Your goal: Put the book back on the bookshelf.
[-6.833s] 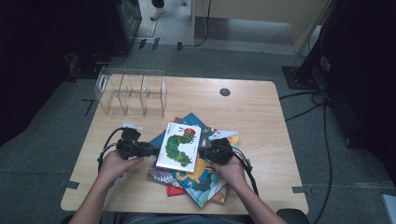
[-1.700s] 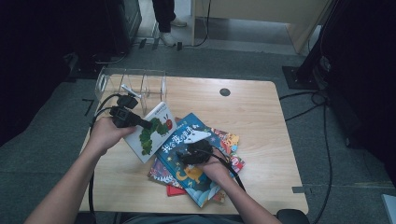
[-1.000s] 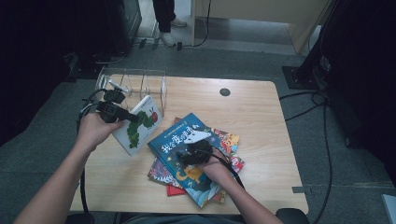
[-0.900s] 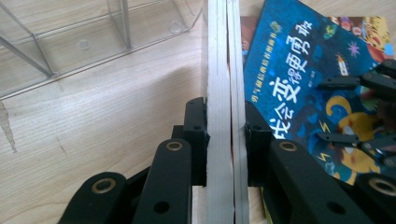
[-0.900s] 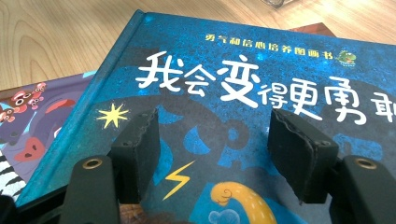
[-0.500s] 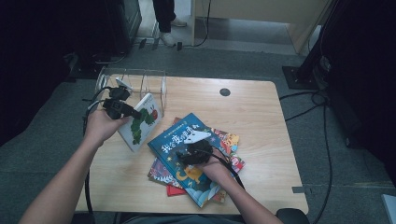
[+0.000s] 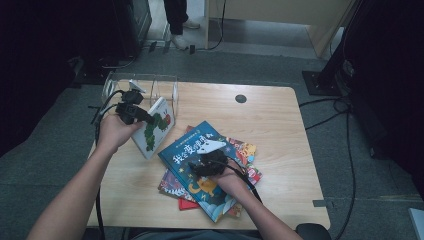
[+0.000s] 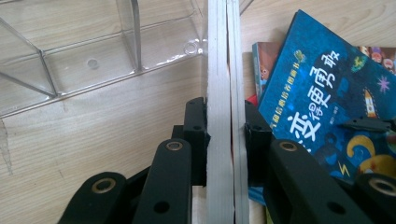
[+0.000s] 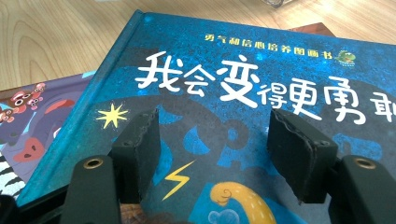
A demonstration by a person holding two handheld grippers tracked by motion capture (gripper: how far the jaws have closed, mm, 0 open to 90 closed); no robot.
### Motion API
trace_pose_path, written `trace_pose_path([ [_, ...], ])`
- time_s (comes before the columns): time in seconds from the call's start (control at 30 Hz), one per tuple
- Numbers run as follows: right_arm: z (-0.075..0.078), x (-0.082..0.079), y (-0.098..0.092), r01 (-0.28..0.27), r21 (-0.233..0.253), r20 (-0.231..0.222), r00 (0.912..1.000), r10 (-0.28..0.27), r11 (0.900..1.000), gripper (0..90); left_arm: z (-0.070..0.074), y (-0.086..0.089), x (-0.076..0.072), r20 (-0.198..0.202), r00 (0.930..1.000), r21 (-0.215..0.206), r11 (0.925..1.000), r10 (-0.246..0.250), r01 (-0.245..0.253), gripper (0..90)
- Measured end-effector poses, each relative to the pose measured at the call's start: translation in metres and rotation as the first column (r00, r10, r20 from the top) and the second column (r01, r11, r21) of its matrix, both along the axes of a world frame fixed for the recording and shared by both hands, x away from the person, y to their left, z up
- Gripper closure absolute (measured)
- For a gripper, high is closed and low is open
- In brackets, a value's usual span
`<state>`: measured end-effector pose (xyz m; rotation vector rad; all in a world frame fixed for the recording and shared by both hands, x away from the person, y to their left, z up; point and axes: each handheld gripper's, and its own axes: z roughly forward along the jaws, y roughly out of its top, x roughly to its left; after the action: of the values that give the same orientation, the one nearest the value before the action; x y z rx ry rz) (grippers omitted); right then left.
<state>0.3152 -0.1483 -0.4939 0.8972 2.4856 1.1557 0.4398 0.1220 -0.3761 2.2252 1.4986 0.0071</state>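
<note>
The left gripper (image 7: 142,116) holds the caterpillar book (image 7: 156,127) tilted beside the clear rack (image 7: 165,85); the right gripper (image 7: 202,162) rests on the blue book (image 7: 187,150).

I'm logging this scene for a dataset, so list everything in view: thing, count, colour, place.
Caterpillar book: one, white cover, held tilted on edge beside the organiser, clamped in the left gripper.
Blue book: one, blue with white lettering, top of the pile at the table's near middle.
Book pile: several colourful books under the blue book; exact count unclear.
Clear organiser: one, transparent, far-left table corner.
Table: one, light wood.
Left gripper: black, shut on the caterpillar book.
Right gripper: black, jaws open over the blue book.
</note>
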Motion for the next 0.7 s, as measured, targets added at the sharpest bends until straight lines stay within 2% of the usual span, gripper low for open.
trace_pose_path([
  [0.4,0.0,0.0,0.0,0.001,0.0,0.002,1.0,-0.001,1.0,35.2,0.007,-0.014,0.014,0.011,0.9982,0.025,0.998,0.058,-0.059,77.8],
  [0.57,0.0,0.0,0.0,0.002,0.002,0.0,1.0,-0.002,1.0,35.3,0.008,-0.013,0.021,0.01,0.9953,-0.003,0.9953,0.096,-0.096,77.8],
  [0.7,0.0,0.0,0.0,0.002,0.002,0.0,1.0,-0.002,1.0,35.3,0.008,-0.014,0.026,0.025,0.992,-0.011,0.9923,0.124,-0.124,77.8],
])
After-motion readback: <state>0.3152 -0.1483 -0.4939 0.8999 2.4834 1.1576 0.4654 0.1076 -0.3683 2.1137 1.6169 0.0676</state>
